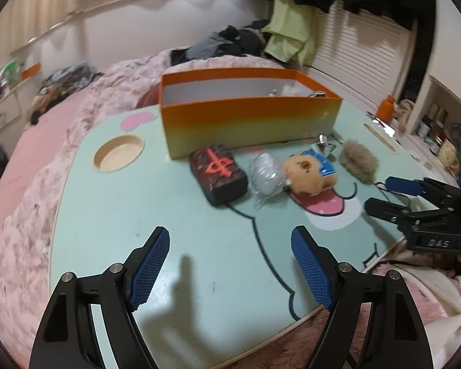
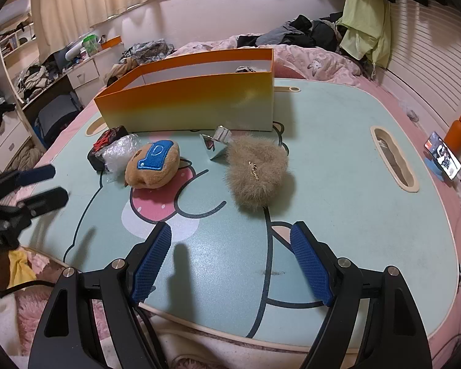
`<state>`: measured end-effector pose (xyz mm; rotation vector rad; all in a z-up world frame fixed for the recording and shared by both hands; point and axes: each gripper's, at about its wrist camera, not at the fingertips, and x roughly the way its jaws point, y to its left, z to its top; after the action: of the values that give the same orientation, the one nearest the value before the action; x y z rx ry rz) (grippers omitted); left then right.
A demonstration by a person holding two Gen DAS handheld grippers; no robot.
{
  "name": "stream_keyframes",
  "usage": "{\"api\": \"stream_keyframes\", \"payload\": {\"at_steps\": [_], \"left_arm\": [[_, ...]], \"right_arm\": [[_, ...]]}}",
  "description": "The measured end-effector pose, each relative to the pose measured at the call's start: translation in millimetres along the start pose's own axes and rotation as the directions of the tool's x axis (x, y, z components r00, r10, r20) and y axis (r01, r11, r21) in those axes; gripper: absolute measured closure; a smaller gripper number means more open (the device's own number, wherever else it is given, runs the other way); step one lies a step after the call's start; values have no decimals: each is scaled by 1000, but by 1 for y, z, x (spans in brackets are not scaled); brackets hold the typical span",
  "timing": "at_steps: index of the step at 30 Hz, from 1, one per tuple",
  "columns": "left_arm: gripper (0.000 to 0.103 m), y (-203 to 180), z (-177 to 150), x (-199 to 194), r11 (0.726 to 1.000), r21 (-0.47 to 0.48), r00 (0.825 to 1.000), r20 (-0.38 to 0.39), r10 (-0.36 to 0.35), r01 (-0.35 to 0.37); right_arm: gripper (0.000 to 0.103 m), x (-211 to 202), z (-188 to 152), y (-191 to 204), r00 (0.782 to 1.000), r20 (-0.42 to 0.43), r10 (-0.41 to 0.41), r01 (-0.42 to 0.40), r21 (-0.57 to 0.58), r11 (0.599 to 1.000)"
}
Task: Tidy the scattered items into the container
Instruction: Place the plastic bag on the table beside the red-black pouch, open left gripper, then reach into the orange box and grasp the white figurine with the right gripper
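Both tools wide open, empty: my right gripper faces the furry pouch at 12 o'clock, orange box beyond at 11, so I close across its narrow width, while my left gripper hovers clear.

One orange box, two plush toys, one dark pouch, one plastic wrap.

"DAS" on the right claw

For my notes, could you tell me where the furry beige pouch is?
In the right wrist view, the furry beige pouch lies on the table, right of the plush head.
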<state>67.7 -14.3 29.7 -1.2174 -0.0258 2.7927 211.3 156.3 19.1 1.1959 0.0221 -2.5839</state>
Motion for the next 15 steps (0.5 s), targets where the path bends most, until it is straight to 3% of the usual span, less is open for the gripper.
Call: {"api": "stream_keyframes", "payload": {"at_steps": [6,9,12,15], "left_arm": [[21,-5,-10,19,997,8,997,-29,72,-72],[8,-7,-13,24,997,-8,996,-21,81,-81],[0,-9,-16,26,997,-7,997,-9,83,-83],[0,-8,-19,25,997,-10,997,16,82,-82]], "right_arm": [[23,0,0,0,1000,1,1,-1,1,1000],[23,0,0,0,1000,1,-1,1,1,1000],[23,0,0,0,1000,1,-2,2,1,1000],[23,0,0,0,1000,2,-2,2,1,1000]]}}
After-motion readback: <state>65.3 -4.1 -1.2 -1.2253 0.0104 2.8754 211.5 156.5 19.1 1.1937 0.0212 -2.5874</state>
